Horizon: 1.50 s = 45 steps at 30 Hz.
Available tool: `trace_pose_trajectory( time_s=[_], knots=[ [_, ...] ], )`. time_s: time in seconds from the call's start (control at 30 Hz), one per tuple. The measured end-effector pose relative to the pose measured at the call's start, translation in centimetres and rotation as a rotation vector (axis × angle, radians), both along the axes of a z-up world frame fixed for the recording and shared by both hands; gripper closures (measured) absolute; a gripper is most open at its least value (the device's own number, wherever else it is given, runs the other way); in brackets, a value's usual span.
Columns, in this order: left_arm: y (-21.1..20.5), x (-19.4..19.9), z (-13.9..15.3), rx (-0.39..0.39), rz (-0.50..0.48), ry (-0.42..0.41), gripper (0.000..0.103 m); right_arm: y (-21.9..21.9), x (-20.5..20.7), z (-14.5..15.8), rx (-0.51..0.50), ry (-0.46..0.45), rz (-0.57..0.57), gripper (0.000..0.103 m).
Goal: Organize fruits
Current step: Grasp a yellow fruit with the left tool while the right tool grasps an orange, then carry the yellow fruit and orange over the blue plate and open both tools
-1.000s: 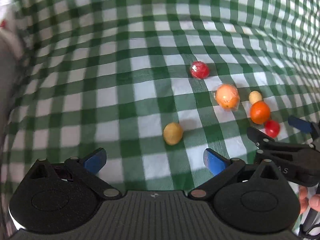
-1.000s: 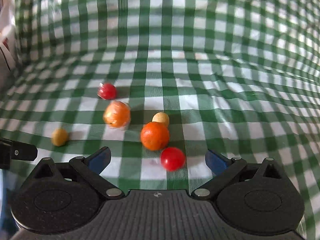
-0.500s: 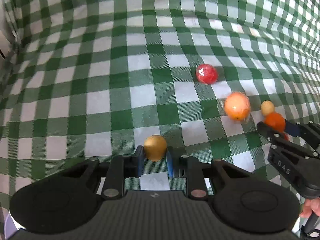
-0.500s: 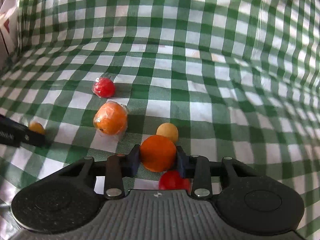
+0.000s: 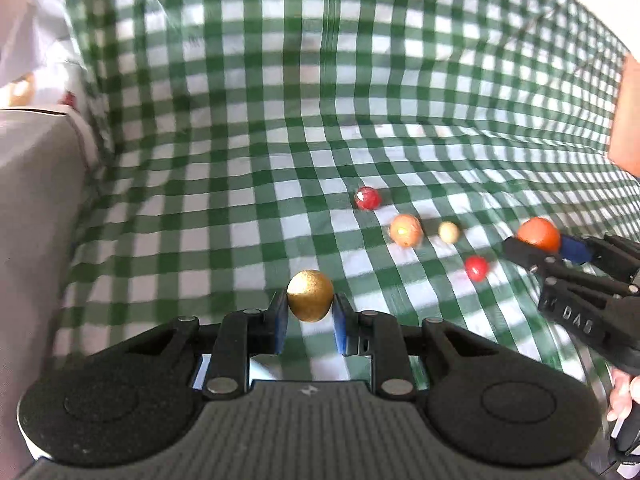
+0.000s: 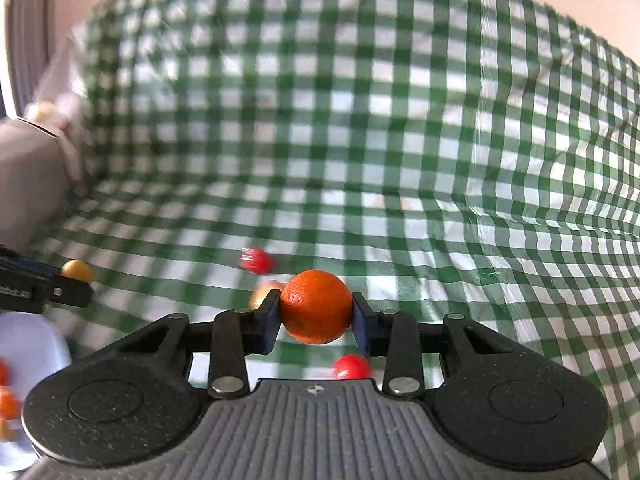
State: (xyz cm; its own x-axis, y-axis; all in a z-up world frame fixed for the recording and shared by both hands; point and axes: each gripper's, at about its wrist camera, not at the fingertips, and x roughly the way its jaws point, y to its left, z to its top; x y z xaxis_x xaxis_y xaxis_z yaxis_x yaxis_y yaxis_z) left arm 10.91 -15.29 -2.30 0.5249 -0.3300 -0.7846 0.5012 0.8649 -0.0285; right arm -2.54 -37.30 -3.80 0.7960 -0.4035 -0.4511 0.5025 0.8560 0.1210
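A small yellow fruit [image 5: 310, 295] is clamped between the two blue pads of the left gripper [image 5: 310, 314], which is closed on it, and it is seen above the green-and-white checked cloth [image 5: 240, 160]; whether it is clear of the cloth cannot be told for certain. An orange [image 6: 316, 306] is gripped in the same way between the pads of the right gripper [image 6: 316, 316], the fingers pressed against its two sides.

On the cloth four fruits are left lying. In the left wrist view a red fruit [image 5: 367, 198] is seen farthest away, with a pale orange fruit [image 5: 406, 230] nearer and to its right, a small cream-coloured fruit [image 5: 449, 232] just beside that, and a second small red fruit [image 5: 477, 268] nearer still, close to the right gripper's fingers. The four are set apart from one another, none touching.

In the right wrist view a white bowl [image 6: 28, 344] is partly shown at the lower left edge, with some orange pieces blurred inside it. A grey box-like object [image 5: 36, 216] is seen at the left edge of the cloth.
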Motion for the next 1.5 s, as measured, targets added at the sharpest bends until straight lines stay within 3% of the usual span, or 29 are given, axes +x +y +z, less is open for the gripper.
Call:
trace_pose_trajectory(
  time_s=[0.23, 0.4, 0.67, 1.03, 1.5],
  knots=[
    [6.3, -7.7, 2.6, 0.013, -0.003, 0.016, 0.077, 10.7, -4.2, 2.6, -0.03, -0.028, 0.154, 0.065],
    [12.5, -12.2, 4.3, -0.004, 0.06, 0.018, 0.077, 17.2, -6.6, 4.6, 0.041, -0.042, 0.251, 0.065],
    [18.3, -16.4, 5.4, -0.034, 0.134, 0.014, 0.077, 24.7, -9.4, 6.0, 0.024, -0.032, 0.345, 0.065],
    [20.8, -17.3, 6.2, -0.052, 0.178, -0.006, 0.077, 26.8, -11.5, 6.5, -0.007, -0.011, 0.343, 0.065],
    [20.4, -14.7, 5.7, -0.017, 0.188, 0.024, 0.077, 25.9, -9.0, 6.0, 0.009, 0.008, 0.333, 0.065]
  ],
)
